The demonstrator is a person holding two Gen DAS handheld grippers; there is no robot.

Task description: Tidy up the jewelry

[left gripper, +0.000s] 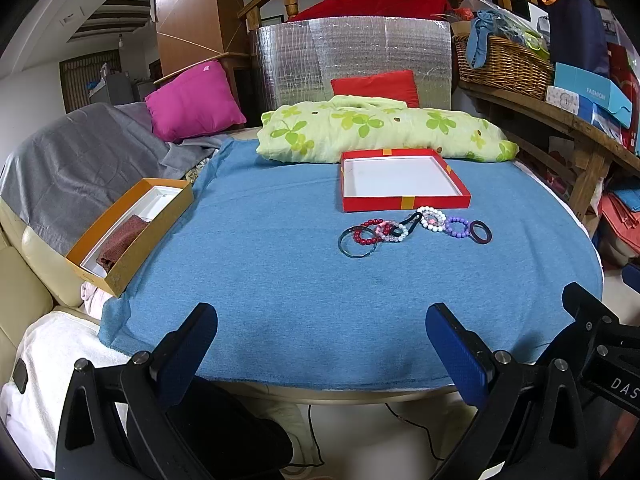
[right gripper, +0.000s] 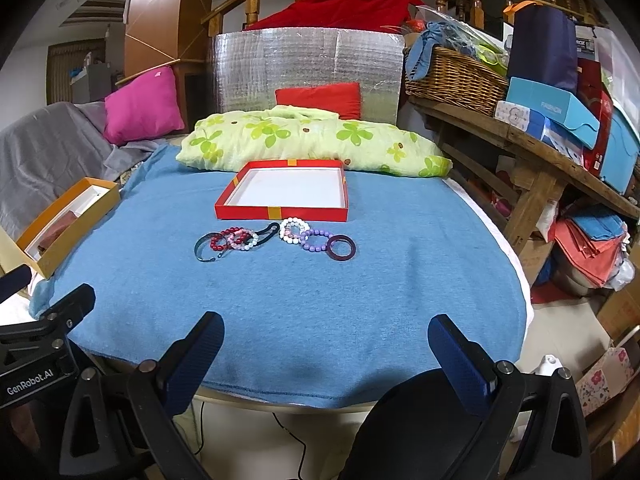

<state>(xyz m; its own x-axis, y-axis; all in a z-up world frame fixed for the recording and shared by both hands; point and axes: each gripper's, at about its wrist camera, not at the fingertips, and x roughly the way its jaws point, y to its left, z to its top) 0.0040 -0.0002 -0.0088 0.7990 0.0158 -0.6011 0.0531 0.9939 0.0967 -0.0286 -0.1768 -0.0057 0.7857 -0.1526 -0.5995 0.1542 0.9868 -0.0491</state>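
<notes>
Both grippers hover level over the near edge of the worktop (left gripper: 280,280), side by side and pointing toward its far side. The left gripper (left gripper: 322,344) and the right gripper (right gripper: 326,354) each have their jaws wide apart and hold nothing. The bracelets (right gripper: 276,240) lie in a row on the blue cloth, just in front of the red tray (right gripper: 280,213), well apart from both grippers.

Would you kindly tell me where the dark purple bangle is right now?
The dark purple bangle lies flat on the blue cloth, at the right end of the row of bracelets, touching the lilac bead bracelet, just in front of the red box.
</notes>
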